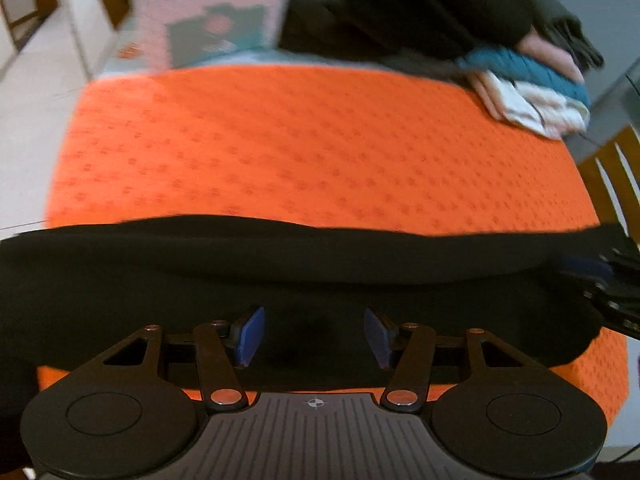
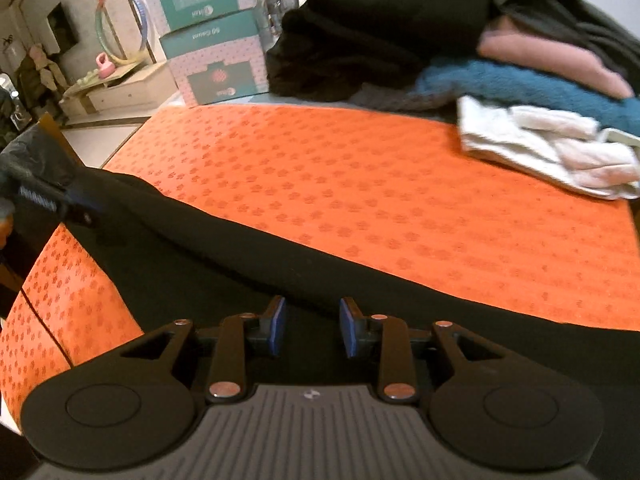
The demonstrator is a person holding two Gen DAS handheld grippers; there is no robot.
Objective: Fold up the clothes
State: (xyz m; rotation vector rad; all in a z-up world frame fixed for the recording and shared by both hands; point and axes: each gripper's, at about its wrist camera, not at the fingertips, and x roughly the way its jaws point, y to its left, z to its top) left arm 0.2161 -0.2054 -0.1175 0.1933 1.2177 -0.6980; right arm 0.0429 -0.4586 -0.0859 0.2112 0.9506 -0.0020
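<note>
We note an orange patterned cloth (image 2: 400,208) covering the work surface. A black garment (image 1: 304,264) lies along the cloth's near edge. The left gripper (image 1: 314,336) stands wide open above the garment, gripping nothing; the right gripper (image 2: 312,328) is partly open over it, also empty. At the cloth's far side we record a pile of folded clothes (image 2: 540,92), white, blue and pink, beside dark garments (image 2: 372,32). Beyond it stand teal-and-pink boxes (image 2: 212,40) on pale flooring (image 1: 36,92).
</note>
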